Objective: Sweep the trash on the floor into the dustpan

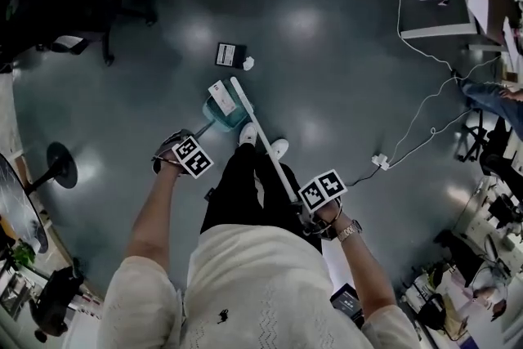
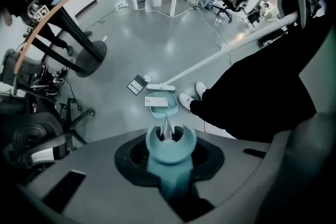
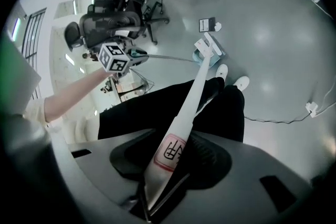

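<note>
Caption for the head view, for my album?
Overhead: left claw holds a teal dustpan, right claw a white broom; dark box lies beyond.

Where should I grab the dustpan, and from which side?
Take the teal grip atop its long handle, from above and behind, as the left gripper does. The dustpan sits on the floor, mouth toward the broom head, so only that grip rises within reach.
</note>
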A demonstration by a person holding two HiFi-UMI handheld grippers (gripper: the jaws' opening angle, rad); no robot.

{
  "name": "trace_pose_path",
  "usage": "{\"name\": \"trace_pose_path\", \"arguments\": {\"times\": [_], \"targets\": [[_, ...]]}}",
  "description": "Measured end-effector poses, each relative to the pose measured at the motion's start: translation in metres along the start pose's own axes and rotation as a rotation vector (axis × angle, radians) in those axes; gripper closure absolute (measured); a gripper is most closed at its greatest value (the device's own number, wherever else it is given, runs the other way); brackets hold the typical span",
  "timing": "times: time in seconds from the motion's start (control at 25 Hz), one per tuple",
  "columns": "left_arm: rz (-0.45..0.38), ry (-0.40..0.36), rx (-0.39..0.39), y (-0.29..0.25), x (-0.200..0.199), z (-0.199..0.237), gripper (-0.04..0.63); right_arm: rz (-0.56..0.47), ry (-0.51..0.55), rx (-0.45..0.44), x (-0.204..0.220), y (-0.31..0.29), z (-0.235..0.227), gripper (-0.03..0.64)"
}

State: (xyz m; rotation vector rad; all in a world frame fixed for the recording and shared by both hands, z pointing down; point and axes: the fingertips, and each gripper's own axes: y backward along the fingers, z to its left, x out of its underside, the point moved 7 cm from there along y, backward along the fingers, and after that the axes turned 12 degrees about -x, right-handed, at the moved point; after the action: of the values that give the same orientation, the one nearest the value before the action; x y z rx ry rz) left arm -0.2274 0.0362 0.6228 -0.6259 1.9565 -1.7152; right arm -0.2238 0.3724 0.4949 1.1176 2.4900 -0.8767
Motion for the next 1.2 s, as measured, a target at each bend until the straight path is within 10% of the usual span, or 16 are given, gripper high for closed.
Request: {"name": "trace_pose_path", "arguments": {"times": [0.56, 1.2], "targets": [[0.0, 0.201, -0.074, 0.023, 0.06, 0.039, 0.505, -0.16, 0.096, 0.205, -0.104, 0.119, -0.021, 0.462], [-0.009, -0.08, -0.007, -0.022, 0.093, 0.189, 0.505, -0.057, 0.044, 0.293, -0.193, -0.007, 0.037, 0.462]]}}
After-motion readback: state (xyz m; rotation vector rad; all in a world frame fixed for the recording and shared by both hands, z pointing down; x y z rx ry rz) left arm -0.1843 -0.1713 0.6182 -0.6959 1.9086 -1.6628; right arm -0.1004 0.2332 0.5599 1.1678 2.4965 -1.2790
